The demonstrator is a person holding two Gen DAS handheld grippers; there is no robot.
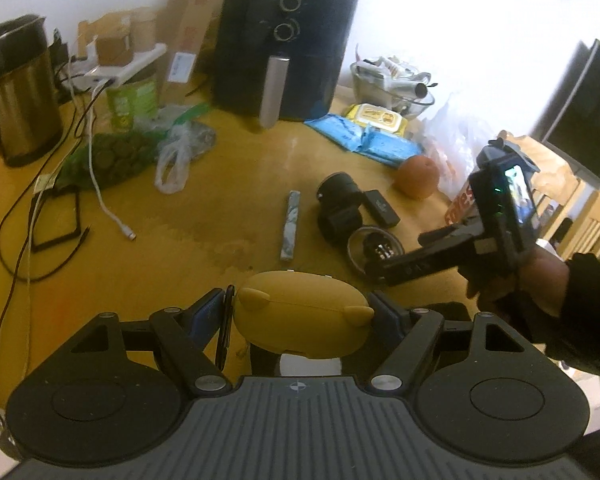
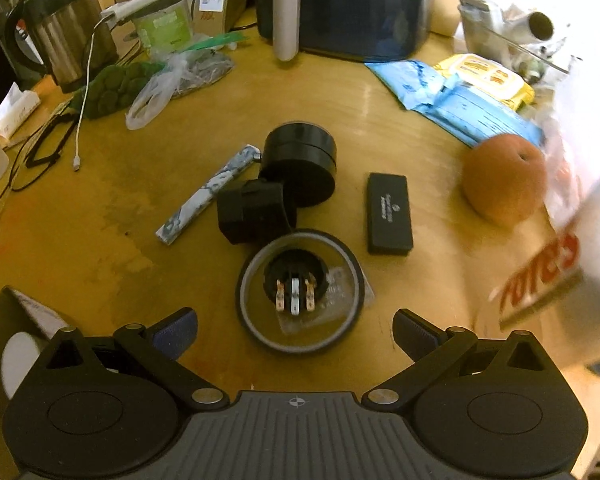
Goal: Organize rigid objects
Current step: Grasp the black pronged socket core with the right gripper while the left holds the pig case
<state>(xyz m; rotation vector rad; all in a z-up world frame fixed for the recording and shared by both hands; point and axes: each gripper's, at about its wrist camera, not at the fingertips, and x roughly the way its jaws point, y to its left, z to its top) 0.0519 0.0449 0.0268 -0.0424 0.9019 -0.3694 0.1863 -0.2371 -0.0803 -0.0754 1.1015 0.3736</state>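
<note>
My left gripper [image 1: 296,314] is shut on a yellow rounded case with small ears [image 1: 300,312], its blue pads [image 1: 204,316] pressing on both sides, and a black loop hangs by the left pad. My right gripper [image 2: 296,330] is open and holds nothing. It hovers just in front of a dark tape ring [image 2: 300,346] with a black plug [image 2: 294,280] lying inside. Beyond the ring are a black block [image 2: 252,210], a round black tin [image 2: 300,160], a small black box [image 2: 389,214] and a patterned stick [image 2: 208,194]. The left wrist view shows a hand holding the right gripper [image 1: 384,270] over the tape ring [image 1: 356,246].
On the wooden table [image 2: 380,92] an orange fruit [image 2: 504,178] and a white bag with red letters [image 2: 572,248] lie to the right. Blue and yellow packets [image 2: 460,92], a dark air fryer [image 2: 352,4], a kettle [image 2: 68,36], plastic bags and cables crowd the back and left.
</note>
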